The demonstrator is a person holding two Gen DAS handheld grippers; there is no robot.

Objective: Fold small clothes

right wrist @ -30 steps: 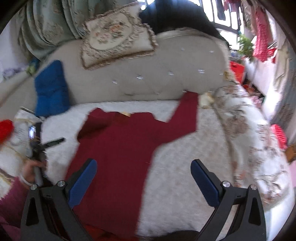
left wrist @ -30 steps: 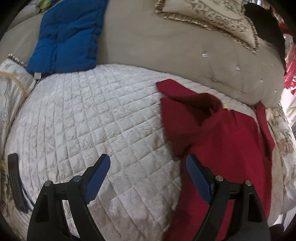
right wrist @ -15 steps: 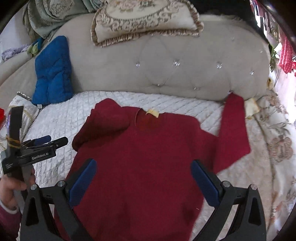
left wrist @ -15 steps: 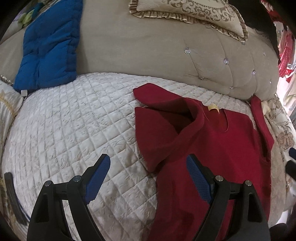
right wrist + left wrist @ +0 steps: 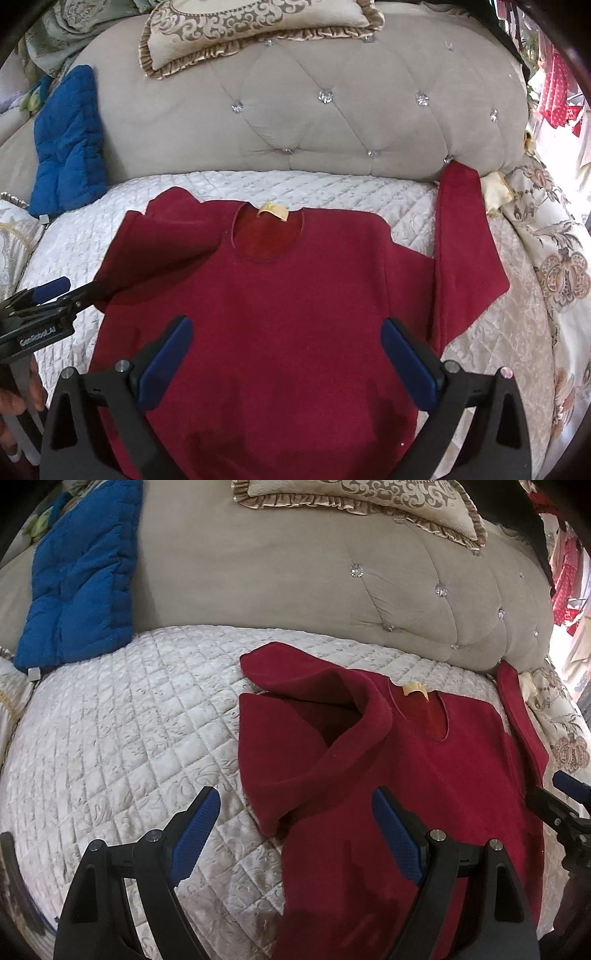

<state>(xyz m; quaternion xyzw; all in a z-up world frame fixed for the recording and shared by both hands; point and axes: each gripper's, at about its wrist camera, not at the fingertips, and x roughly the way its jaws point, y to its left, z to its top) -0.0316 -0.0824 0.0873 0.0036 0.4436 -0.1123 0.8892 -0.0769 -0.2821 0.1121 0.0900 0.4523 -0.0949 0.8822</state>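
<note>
A dark red long-sleeved sweater (image 5: 280,302) (image 5: 424,775) lies front up on a quilted cream sofa seat (image 5: 122,723), collar with a yellow tag (image 5: 272,211) toward the backrest. Its left sleeve (image 5: 314,734) is crumpled and folded over the shoulder. The other sleeve (image 5: 461,236) stretches up toward the backrest. My left gripper (image 5: 291,834) hovers open over the folded sleeve's lower edge, holding nothing. Over the sweater's chest my right gripper (image 5: 286,360) stands open and empty. The left gripper (image 5: 44,295) also shows at the left edge of the right wrist view.
A tufted beige backrest (image 5: 332,122) rises behind the seat, with an ornate cushion (image 5: 240,26) on top. A blue padded cushion (image 5: 81,576) leans at the left. A floral armrest cover (image 5: 554,266) lies at the right. A hand (image 5: 18,402) holds the left gripper.
Both grippers have moved in closer over the sweater and stayed open. The right view has swung from the right of the garment to centre on its chest. The sweater has not moved.
</note>
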